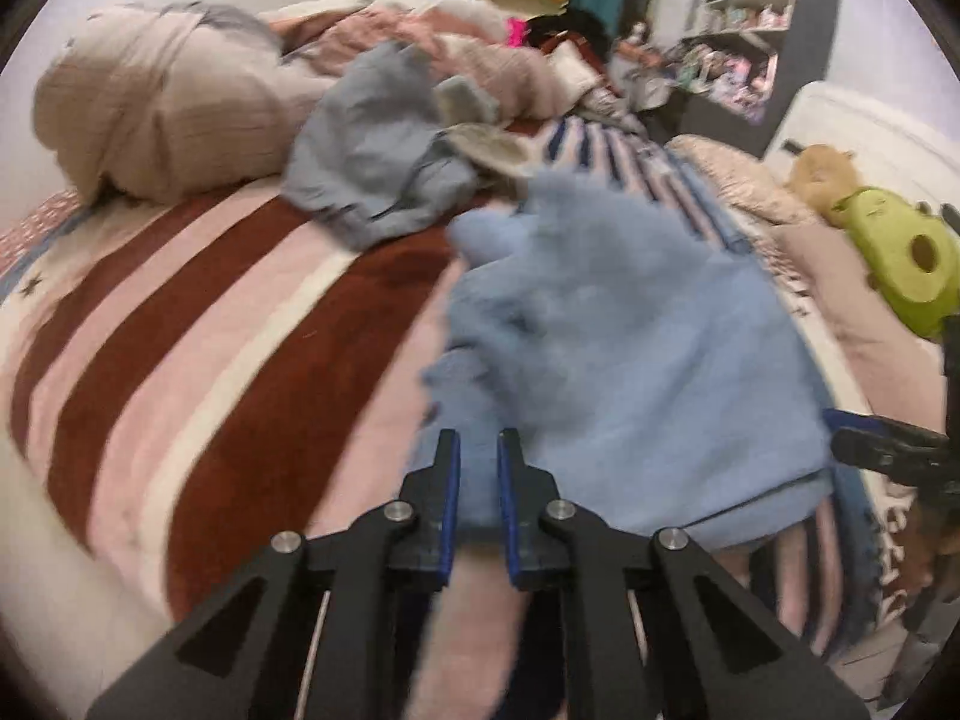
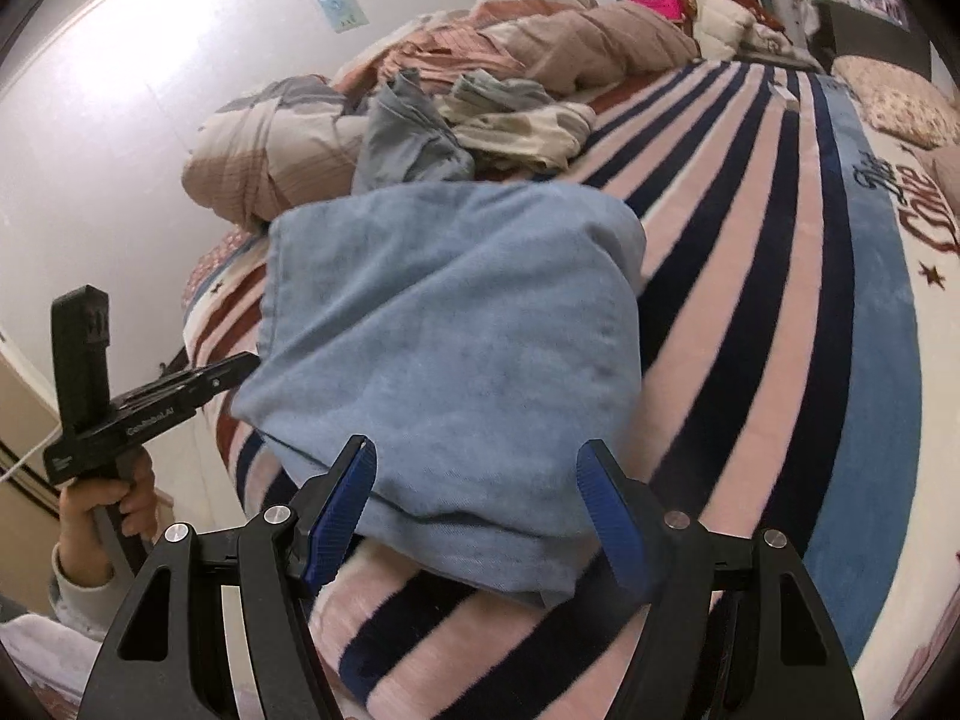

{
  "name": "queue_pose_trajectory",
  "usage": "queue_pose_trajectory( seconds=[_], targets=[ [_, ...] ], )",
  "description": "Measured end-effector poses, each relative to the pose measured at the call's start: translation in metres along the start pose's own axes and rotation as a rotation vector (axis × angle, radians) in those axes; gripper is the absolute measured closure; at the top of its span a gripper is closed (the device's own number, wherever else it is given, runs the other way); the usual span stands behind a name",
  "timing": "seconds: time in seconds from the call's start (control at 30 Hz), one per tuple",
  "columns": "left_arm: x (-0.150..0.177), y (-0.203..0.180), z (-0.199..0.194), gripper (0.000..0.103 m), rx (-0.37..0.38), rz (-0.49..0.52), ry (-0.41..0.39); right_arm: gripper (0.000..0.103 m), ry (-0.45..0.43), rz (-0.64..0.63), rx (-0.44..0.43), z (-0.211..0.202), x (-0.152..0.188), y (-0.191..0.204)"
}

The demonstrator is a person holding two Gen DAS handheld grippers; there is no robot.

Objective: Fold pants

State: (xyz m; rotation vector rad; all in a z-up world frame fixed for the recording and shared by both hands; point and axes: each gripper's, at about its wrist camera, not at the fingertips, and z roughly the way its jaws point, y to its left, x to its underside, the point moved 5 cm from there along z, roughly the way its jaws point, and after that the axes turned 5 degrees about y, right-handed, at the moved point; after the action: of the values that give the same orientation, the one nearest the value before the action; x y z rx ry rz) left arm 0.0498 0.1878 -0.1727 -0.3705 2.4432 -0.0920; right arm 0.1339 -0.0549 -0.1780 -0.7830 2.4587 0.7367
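Light blue pants [image 1: 612,354] lie folded in a thick bundle on the striped bed cover, also in the right wrist view [image 2: 456,324]. My left gripper [image 1: 479,441] is at the bundle's near left edge with its jaws a narrow gap apart; whether cloth is pinched between them I cannot tell. It also shows in the right wrist view [image 2: 234,369] touching the bundle's left edge. My right gripper [image 2: 477,462] is open, its blue pads either side of the bundle's near edge. Its tip shows in the left wrist view [image 1: 864,444] at the bundle's right edge.
A grey-blue garment [image 1: 372,162] and a cream one [image 2: 522,120] lie crumpled behind the pants. A rumpled duvet [image 1: 162,102] fills the back left. A green plush toy [image 1: 894,252] lies at the right. Shelves [image 1: 744,18] stand behind the bed.
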Motion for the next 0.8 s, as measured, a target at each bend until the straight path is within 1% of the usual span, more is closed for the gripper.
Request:
queue_pose_trajectory(
  seconds=[0.07, 0.1, 0.13, 0.17, 0.2, 0.27, 0.3, 0.37, 0.47, 0.53, 0.57, 0.6, 0.63, 0.67, 0.73, 0.8],
  targets=[
    [-0.001, 0.006, -0.006, 0.089, 0.055, -0.030, -0.010, 0.036, 0.005, 0.008, 0.004, 0.000, 0.003, -0.003],
    [-0.003, 0.006, -0.012, 0.075, 0.085, -0.031, -0.023, 0.036, 0.002, 0.011, 0.006, -0.001, 0.002, -0.004],
    [-0.007, 0.005, -0.017, 0.054, 0.098, -0.019, -0.043, 0.036, -0.003, 0.014, 0.008, -0.003, 0.002, -0.005],
    [-0.013, 0.003, -0.022, 0.048, 0.104, -0.005, -0.070, 0.036, -0.008, 0.017, 0.009, -0.004, 0.001, -0.005],
    [-0.022, 0.000, -0.027, 0.046, 0.125, 0.011, -0.094, 0.036, -0.012, 0.021, 0.010, -0.006, 0.000, -0.006],
    [-0.039, -0.007, -0.029, 0.044, 0.170, 0.030, -0.104, 0.036, -0.020, 0.024, 0.012, -0.008, -0.002, -0.007],
    [-0.049, -0.011, -0.027, 0.044, 0.176, 0.042, -0.111, 0.036, -0.023, 0.023, 0.013, -0.009, -0.003, -0.007],
    [-0.067, -0.018, -0.017, 0.044, 0.158, 0.077, -0.109, 0.036, -0.027, 0.020, 0.011, -0.009, -0.004, -0.006],
    [-0.086, -0.027, 0.006, 0.043, 0.167, 0.109, -0.074, 0.036, -0.026, 0.017, 0.008, -0.008, -0.004, -0.005],
    [-0.095, -0.029, 0.026, 0.043, 0.159, 0.106, -0.044, 0.036, -0.021, 0.019, 0.007, -0.005, -0.004, -0.005],
    [-0.099, -0.029, 0.034, 0.043, 0.174, 0.099, -0.031, 0.036, -0.018, 0.021, 0.007, -0.004, -0.005, -0.006],
    [-0.100, -0.030, 0.039, 0.051, 0.195, 0.096, -0.018, 0.036, -0.015, 0.024, 0.008, -0.003, -0.005, -0.008],
    [-0.101, -0.033, 0.045, 0.075, 0.228, 0.097, 0.000, 0.036, -0.011, 0.027, 0.011, -0.002, -0.006, -0.010],
    [-0.102, -0.036, 0.051, 0.087, 0.253, 0.105, 0.022, 0.036, -0.008, 0.030, 0.013, -0.001, -0.006, -0.011],
    [-0.105, -0.036, 0.056, 0.092, 0.233, 0.119, 0.019, 0.036, -0.005, 0.035, 0.018, -0.001, -0.009, -0.015],
    [-0.113, -0.031, 0.060, 0.094, 0.208, 0.114, 0.007, 0.036, -0.008, 0.040, 0.022, -0.002, -0.012, -0.016]
  ],
)
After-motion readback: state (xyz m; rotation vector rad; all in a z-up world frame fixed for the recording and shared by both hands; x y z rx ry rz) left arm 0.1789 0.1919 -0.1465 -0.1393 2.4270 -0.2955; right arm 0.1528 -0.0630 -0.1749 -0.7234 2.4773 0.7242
